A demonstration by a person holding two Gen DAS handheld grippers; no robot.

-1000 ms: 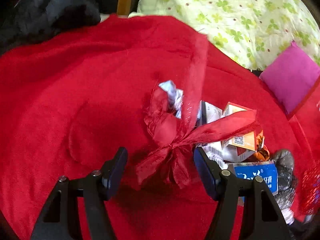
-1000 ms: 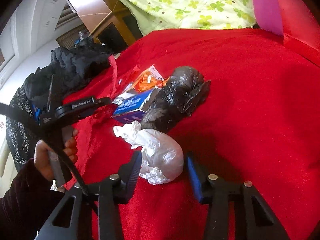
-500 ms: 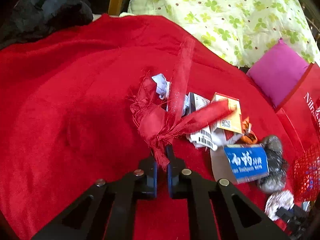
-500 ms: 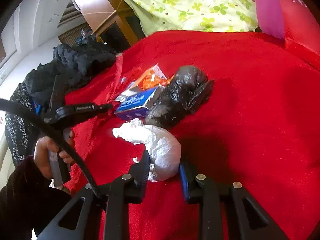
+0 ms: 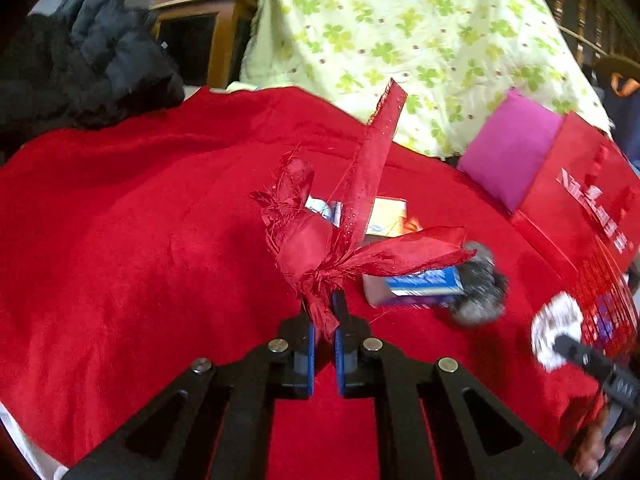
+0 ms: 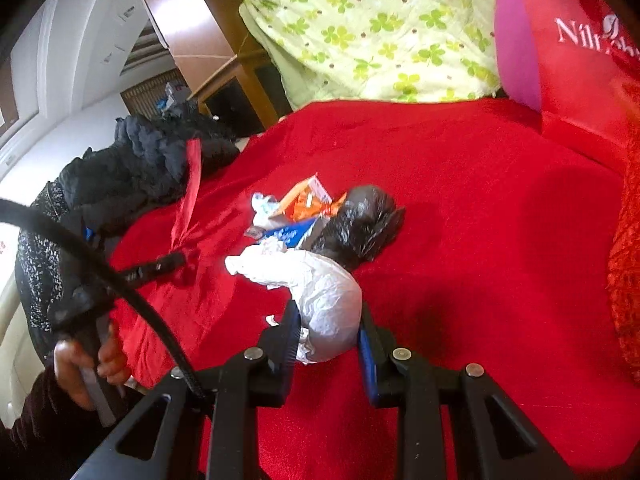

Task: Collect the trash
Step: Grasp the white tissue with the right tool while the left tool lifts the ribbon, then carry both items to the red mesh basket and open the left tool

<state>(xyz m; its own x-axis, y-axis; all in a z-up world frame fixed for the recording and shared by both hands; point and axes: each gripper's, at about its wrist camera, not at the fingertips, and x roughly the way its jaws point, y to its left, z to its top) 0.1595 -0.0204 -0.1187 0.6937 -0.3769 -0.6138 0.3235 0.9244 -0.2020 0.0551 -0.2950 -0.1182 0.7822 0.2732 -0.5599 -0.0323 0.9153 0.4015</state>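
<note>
Your left gripper (image 5: 325,328) is clamped on the frayed red fabric ribbon (image 5: 320,248); your right gripper (image 6: 329,334) grips the crumpled white plastic bag (image 6: 320,292).

Left gripper (image 5: 325,322) jaws pinch the red ribbon bow (image 5: 320,252) above the red cloth (image 5: 120,240)

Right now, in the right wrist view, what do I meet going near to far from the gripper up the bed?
right gripper → white wad shut between its fingers → blue box → orange packet → bare red blanket → green clover quilt.
</note>
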